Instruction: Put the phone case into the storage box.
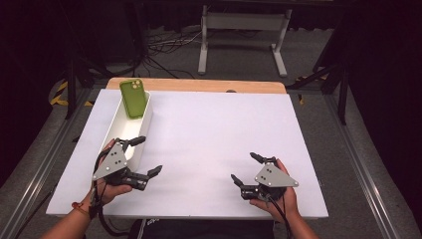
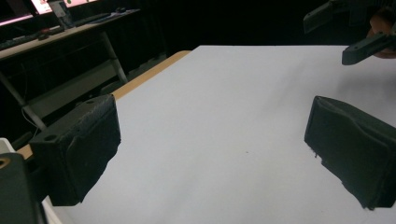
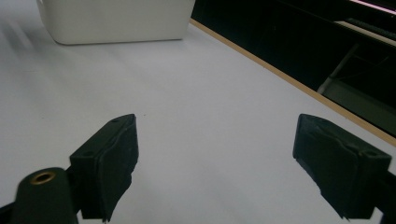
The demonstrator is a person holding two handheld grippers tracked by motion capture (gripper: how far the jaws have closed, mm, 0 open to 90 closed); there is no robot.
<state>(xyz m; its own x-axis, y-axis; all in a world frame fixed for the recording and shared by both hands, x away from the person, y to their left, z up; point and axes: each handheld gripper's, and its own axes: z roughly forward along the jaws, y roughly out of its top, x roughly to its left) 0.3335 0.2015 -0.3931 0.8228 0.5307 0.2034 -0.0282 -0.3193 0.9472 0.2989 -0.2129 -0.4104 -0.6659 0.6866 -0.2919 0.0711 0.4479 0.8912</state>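
The white tray [image 1: 115, 130] is cut off at the right gripper view's top edge, hiding the green phone case [image 1: 134, 98] leaning inside its far end. Both the left gripper [image 1: 148, 155] and right gripper [image 1: 245, 168] hold their jaws spread wide over the bare white desk [image 1: 209, 134], gripping nothing.

This is a lab or test room rigged for recording, not a home. A white board [image 1: 224, 144] lies on a wooden table [image 1: 199, 85] in the middle, ringed by black curtains [image 1: 383, 55] that shut out the rest of the room. The floor is grey carpet [image 1: 318, 114], with loose cables [image 1: 164, 47] trailing at the far side near the grey metal legs of a stand [image 1: 244, 30]. Yellow and black hazard tape [image 1: 58, 94] marks the floor at the far left. Off to one side, a desk [image 2: 51, 35] carries lit screens [image 2: 28, 7] and keyboards.
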